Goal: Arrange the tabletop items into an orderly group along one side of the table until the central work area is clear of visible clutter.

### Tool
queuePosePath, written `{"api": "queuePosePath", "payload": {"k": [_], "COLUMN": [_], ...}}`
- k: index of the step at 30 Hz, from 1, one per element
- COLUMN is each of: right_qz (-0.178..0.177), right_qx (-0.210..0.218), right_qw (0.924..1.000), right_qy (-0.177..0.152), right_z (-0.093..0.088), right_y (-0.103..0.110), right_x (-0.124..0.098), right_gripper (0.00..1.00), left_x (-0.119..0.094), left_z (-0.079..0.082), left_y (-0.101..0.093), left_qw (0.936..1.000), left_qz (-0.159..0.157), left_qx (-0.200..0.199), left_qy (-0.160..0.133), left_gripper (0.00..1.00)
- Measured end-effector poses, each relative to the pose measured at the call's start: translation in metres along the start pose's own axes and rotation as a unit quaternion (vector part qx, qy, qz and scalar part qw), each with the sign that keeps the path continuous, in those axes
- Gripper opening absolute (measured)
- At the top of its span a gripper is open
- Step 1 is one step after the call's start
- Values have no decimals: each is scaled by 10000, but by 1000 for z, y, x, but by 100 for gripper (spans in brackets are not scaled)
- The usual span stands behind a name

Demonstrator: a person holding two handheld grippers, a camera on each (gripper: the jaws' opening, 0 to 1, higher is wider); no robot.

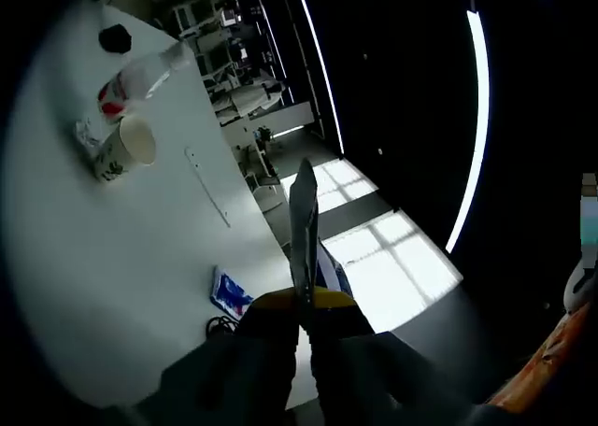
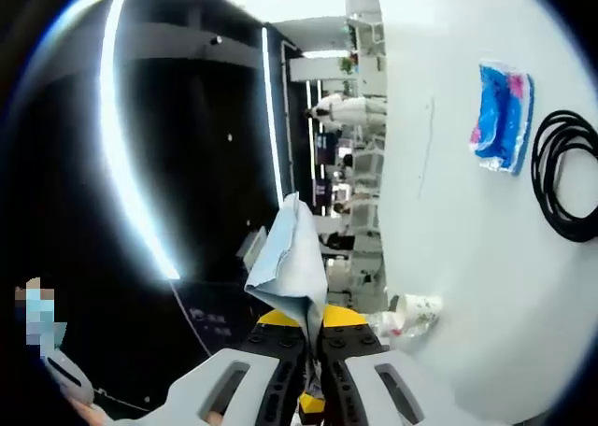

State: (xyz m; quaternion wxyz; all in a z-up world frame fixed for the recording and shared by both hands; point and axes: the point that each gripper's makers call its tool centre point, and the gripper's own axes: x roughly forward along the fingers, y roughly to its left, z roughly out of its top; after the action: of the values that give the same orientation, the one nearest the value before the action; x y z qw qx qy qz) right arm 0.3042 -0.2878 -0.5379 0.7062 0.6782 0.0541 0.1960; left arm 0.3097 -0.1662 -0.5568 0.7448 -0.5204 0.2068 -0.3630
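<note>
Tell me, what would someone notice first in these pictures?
First, the crumpled pale blue cloth pinched in the right gripper, held off the white table. Then, on the table, the bright blue and pink packet beside the coiled black cable.

Pale blue cloth [image 2: 291, 258] pinched upright between closed jaws, edge-on in the left gripper view. Paper cup [image 1: 126, 148] on its side beside a clear bottle [image 1: 140, 80] and black cap [image 1: 115, 39]; blue packet [image 2: 503, 116] flat next to coiled black cable [image 2: 565, 174] on the white table [image 1: 112, 276].
</note>
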Motion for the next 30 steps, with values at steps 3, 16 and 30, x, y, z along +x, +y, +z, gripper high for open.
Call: {"api": "queuePosePath", "payload": {"k": [3,16,30], "right_qz": [151,-256,-1165], "right_qx": [-50,-380,-467], "right_qw": [9998,9989,9918], "right_qy": [-112,36,231], "right_z": [3,0,3], "right_y": [4,-13,-66], "right_x": [-2,-7,-9], "right_gripper": [1,3,0], "left_x": [3,8,16], "left_z": [3,6,0], "left_y": [-5,12,58], "left_qw": [9999,9980,9942], "left_qz": [-93,51,691], "left_qx": [43,385,87], "left_qy": [105,502,815], "left_gripper": [0,0,0]}}
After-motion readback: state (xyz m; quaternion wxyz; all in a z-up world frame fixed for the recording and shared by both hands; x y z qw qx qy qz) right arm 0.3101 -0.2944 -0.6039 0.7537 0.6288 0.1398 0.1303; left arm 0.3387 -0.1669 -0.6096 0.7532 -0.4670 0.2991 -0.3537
